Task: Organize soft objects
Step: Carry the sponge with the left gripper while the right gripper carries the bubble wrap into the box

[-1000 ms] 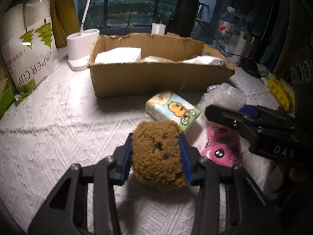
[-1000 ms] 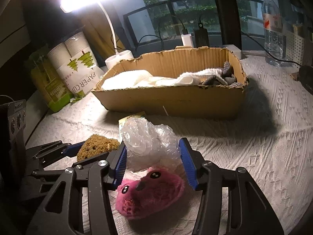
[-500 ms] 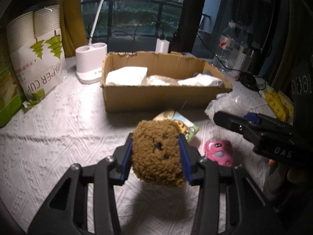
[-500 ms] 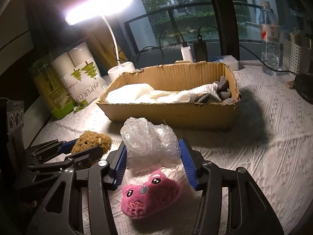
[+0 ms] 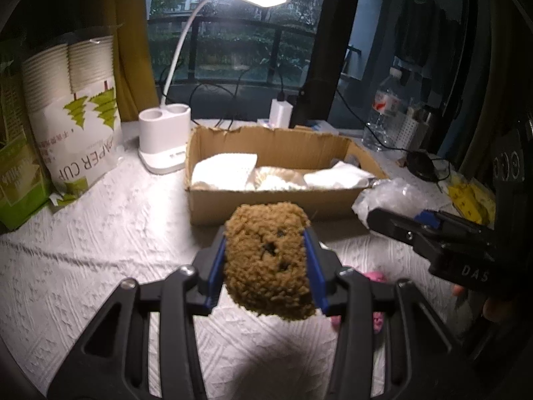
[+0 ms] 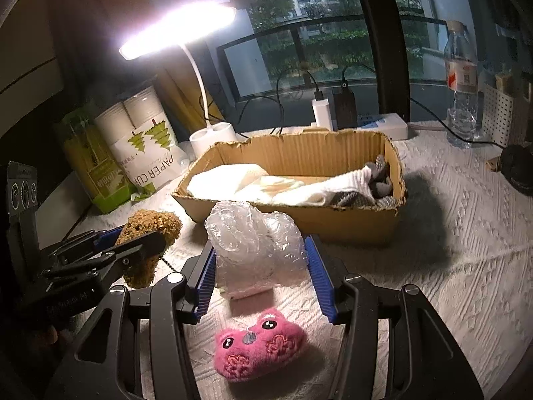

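My left gripper point(image 5: 265, 268) is shut on a brown fuzzy plush toy point(image 5: 268, 261) and holds it above the table, in front of the cardboard box point(image 5: 253, 205). It also shows in the right wrist view point(image 6: 146, 233). My right gripper point(image 6: 260, 276) is shut on a crumpled clear plastic wrap point(image 6: 256, 248), lifted above a pink plush cat point(image 6: 258, 346) that lies on the white cloth. The box point(image 6: 353, 225) holds white cloths point(image 6: 253, 183) and grey socks point(image 6: 376, 180).
A white desk lamp point(image 5: 165, 140) stands behind the box's left end. A paper cup pack point(image 5: 76, 126) and a green package point(image 5: 16, 166) stand at the left. A water bottle point(image 6: 461, 83), power strip point(image 6: 376, 123) and cables lie at the back.
Both grippers have risen and drawn back with their loads. The tissue packet that lay before the box is now hidden behind the brown plush.
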A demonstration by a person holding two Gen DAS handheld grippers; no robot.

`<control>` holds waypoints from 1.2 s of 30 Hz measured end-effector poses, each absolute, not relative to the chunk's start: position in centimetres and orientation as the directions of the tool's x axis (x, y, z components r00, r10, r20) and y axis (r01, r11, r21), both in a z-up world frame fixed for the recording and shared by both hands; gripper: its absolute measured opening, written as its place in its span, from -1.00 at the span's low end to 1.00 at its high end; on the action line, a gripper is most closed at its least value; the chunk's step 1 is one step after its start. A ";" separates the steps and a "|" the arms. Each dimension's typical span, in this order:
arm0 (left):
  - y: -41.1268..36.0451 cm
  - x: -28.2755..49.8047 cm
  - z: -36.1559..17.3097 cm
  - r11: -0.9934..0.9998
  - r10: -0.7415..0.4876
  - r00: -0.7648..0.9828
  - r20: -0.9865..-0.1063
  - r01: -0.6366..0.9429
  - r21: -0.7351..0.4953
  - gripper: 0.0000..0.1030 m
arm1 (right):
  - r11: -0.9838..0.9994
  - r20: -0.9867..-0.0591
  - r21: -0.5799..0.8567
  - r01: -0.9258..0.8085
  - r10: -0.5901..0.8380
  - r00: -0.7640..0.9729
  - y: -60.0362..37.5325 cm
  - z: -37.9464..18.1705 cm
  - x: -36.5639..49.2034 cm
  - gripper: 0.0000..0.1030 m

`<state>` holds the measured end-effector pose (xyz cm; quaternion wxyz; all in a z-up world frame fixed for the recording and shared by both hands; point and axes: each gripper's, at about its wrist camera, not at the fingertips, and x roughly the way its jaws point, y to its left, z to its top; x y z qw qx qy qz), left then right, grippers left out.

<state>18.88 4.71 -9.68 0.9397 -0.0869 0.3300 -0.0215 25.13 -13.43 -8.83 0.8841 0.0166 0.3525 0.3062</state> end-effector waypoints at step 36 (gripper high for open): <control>4.7 24.3 -5.7 0.994 -0.057 0.844 -0.533 -0.002 -0.110 -0.15 | 0.798 -0.547 0.231 -0.556 0.579 0.604 -13.3 -5.8 29.9 0.05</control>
